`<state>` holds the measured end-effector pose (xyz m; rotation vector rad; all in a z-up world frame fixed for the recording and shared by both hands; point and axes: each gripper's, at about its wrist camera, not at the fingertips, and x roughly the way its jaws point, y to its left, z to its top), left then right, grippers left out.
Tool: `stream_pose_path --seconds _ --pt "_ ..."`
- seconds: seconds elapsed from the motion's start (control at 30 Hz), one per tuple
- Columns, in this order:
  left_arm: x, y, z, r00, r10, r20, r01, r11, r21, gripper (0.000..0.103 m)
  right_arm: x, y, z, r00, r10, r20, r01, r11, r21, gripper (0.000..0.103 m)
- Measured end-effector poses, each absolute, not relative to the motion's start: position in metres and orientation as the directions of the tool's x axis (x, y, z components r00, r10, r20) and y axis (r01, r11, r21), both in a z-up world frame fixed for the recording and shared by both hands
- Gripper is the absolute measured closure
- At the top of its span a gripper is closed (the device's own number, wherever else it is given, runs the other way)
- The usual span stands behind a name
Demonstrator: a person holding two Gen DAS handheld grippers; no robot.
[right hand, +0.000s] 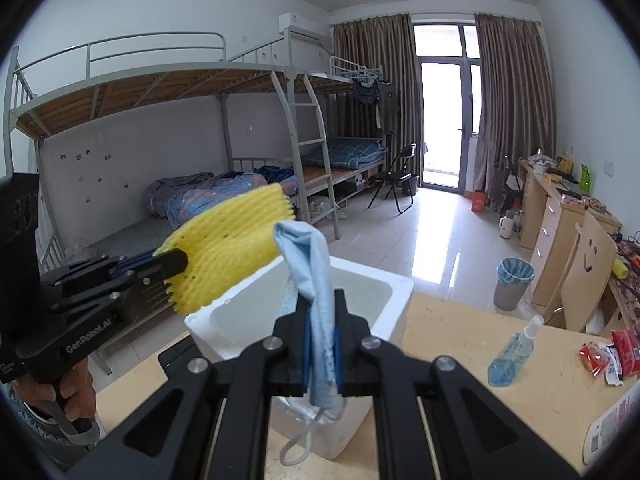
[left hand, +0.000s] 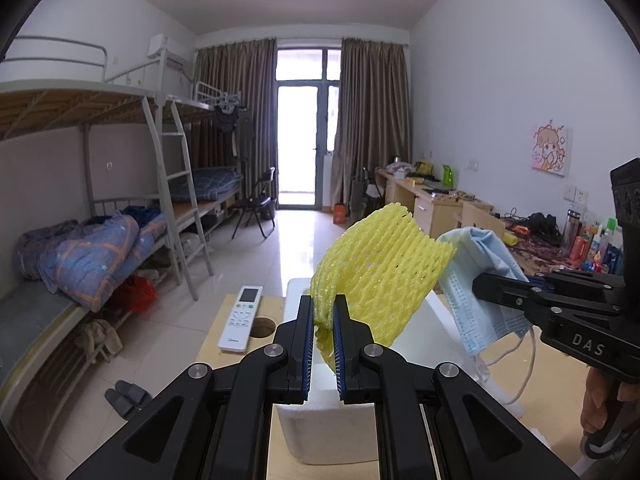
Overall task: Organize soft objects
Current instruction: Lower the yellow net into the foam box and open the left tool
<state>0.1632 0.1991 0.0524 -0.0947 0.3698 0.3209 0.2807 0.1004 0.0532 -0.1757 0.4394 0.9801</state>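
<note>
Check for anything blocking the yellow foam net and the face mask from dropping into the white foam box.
Nothing visible blocks them. The yellow foam net and the face mask hang above the white foam box, whose top is open with no lid.

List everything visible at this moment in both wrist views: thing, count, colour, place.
foam net: 1, yellow, held up in the left gripper
face mask: 1, light blue, hanging from the right gripper
foam box: 1, white, open, on the table beneath both soft items
table: 1, light wood, under the box
remote control: 1, white, on the table left of the box
spray bottle: 1, clear blue, on the table right of the box
snack packets: several, red, at the table's right edge
waste bin: 1, grey with blue liner, on the floor
folding chair: 1, black, near the balcony door
left gripper: 1, black, shut on the net
right gripper: 1, black, shut on the mask
</note>
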Motion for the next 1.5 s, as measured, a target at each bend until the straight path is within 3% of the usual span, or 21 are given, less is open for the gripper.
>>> stream_pose_path --seconds 0.8,0.87,0.93,1.0,1.1,1.5 --pt "0.208 0.194 0.039 0.851 0.221 -0.476 -0.278 0.959 -0.051 0.093 0.291 0.076 0.056 0.529 0.732 -0.43 -0.785 0.614 0.079 0.091" --pt "0.209 0.194 0.039 0.85 0.219 -0.479 -0.275 0.96 -0.049 0.086 0.291 0.077 0.057 0.53 0.733 -0.427 -0.785 0.615 0.081 0.091" --pt "0.209 0.195 0.04 0.846 0.237 -0.478 -0.292 0.956 -0.043 0.068 0.292 0.074 0.057 0.53 0.733 -0.427 -0.785 0.614 0.079 0.091" --pt "0.208 0.195 0.041 0.848 0.259 -0.463 -0.309 0.95 -0.034 0.022 0.291 0.075 0.057 0.534 0.732 -0.424 -0.783 0.617 0.08 0.091" --pt "0.201 0.196 0.045 0.859 0.3 -0.416 -0.34 0.94 -0.025 0.002 0.291 0.075 0.057 0.536 0.73 -0.423 -0.781 0.619 0.079 0.091" --pt "0.188 0.202 0.049 0.859 0.326 -0.395 -0.363 0.932 -0.02 0.001 0.291 0.077 0.058 0.537 0.731 -0.422 -0.784 0.617 0.071 0.091"
